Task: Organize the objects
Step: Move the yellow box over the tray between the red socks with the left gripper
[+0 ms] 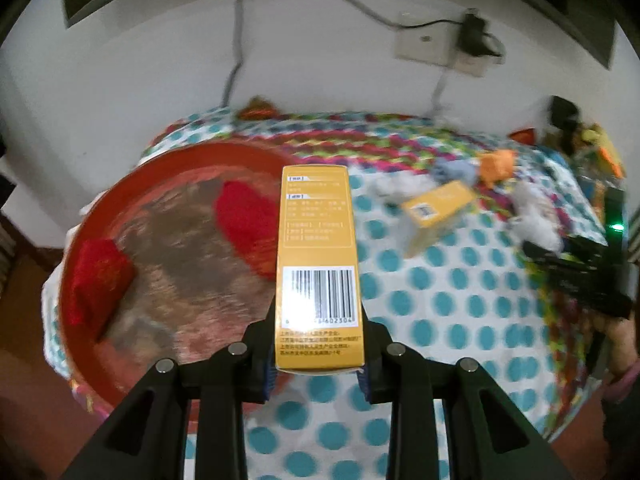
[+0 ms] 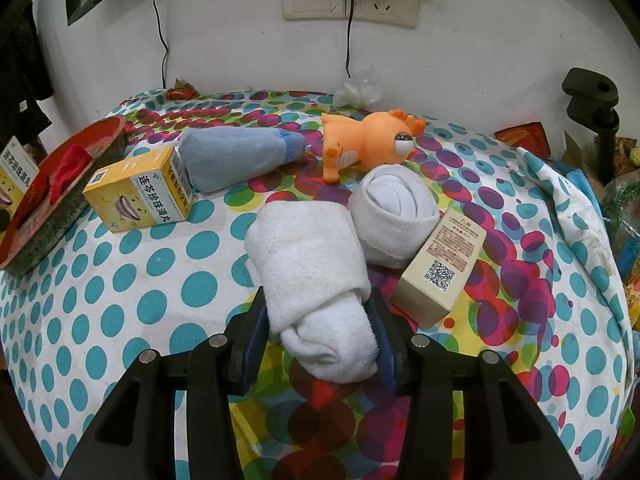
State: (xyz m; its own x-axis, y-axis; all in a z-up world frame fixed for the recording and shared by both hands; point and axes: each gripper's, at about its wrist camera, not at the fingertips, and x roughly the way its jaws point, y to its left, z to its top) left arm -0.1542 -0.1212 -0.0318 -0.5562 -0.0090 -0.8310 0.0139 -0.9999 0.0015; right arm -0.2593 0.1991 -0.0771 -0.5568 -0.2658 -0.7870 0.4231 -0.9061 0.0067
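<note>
Yellow box, barcode face up, is held lengthwise above the red tray's rim. White rolled towel is gripped on the dotted cloth.

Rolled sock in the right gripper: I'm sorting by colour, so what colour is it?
White: the rolled terry sock in the right gripper, best in the right wrist view.

Two matching black handheld grippers with blue-lined fingers

The left gripper is matt black plastic: angular struts with triangular cut-outs fan out toward the near edge, and four round silver pins sit along its linkage. Its finger pads are blue. The right gripper has the same black struts, cut-outs and silver pins, with blue pads inside the fingers. At the far right of the left wrist view, bare skin and a pink cuff show, blurred.
</note>
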